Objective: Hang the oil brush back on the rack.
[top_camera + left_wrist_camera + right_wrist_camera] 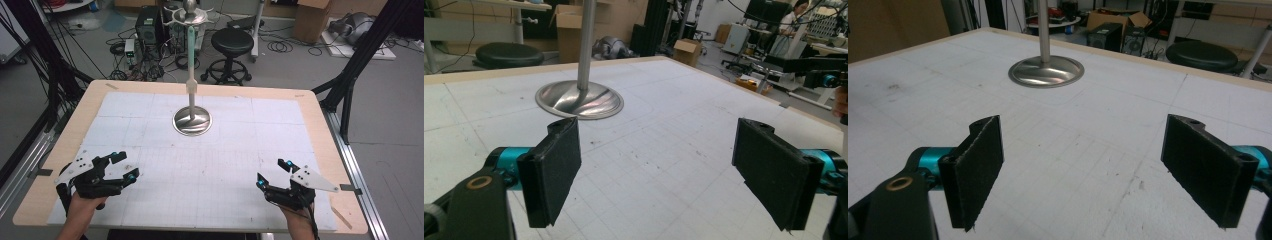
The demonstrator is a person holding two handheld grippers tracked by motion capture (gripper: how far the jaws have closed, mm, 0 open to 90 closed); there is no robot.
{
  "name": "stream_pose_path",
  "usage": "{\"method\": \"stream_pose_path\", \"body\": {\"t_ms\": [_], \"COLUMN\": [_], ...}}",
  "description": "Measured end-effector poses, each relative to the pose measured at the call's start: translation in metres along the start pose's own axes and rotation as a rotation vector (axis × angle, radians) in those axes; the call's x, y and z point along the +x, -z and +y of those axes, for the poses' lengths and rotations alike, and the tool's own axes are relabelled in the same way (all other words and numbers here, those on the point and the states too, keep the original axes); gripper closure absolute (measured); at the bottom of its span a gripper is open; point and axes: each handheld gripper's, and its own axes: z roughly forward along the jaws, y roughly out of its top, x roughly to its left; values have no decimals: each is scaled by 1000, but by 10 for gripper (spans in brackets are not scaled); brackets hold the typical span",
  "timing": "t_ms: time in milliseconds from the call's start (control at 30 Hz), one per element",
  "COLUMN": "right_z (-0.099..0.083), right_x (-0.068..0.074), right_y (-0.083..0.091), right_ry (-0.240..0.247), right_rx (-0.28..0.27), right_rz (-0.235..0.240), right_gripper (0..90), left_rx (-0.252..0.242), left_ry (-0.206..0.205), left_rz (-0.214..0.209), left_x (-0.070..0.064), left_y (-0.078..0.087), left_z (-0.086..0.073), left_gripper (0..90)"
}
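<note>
- High view: the metal stand sits on its round base on the far middle of the table, its pole rising upright toward the camera's top edge. The left gripper rests near the front left corner and the right gripper near the front right, both well apart from the stand and both aimed inward toward it. Each has its jaws spread wide with nothing between them. A good approach, I judge, brings both in together along the gridded mat, keeping low and level.
- Left gripper view: the black pads stand far apart, holding nothing. The stand's base lies ahead and slightly left of the gap, the pole going up out of frame. To meet the pole squarely, the hand probably needs to swing a little left so the pole centres between the pads before any closing.
- Right gripper view: its pads are likewise wide and empty. The base lies ahead, left of centre. Gripping the thin pole rather than the sloped, shiny base seems the safer hold, since the base would likely slip.
</note>
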Motion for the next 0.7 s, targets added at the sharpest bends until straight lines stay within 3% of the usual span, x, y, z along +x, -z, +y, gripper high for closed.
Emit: {"method": "stream_pose_path", "body": {"t_ms": [700], "right_z": [0], "right_x": [-1], "right_y": [3], "right_ry": [-11], "right_rx": [0], "right_rz": [-14], "right_gripper": [162], "left_rx": [3], "left_ry": [12], "left_rz": [3], "left_x": [-1], "left_y": [1], "left_z": [-2], "left_gripper": [204]}}
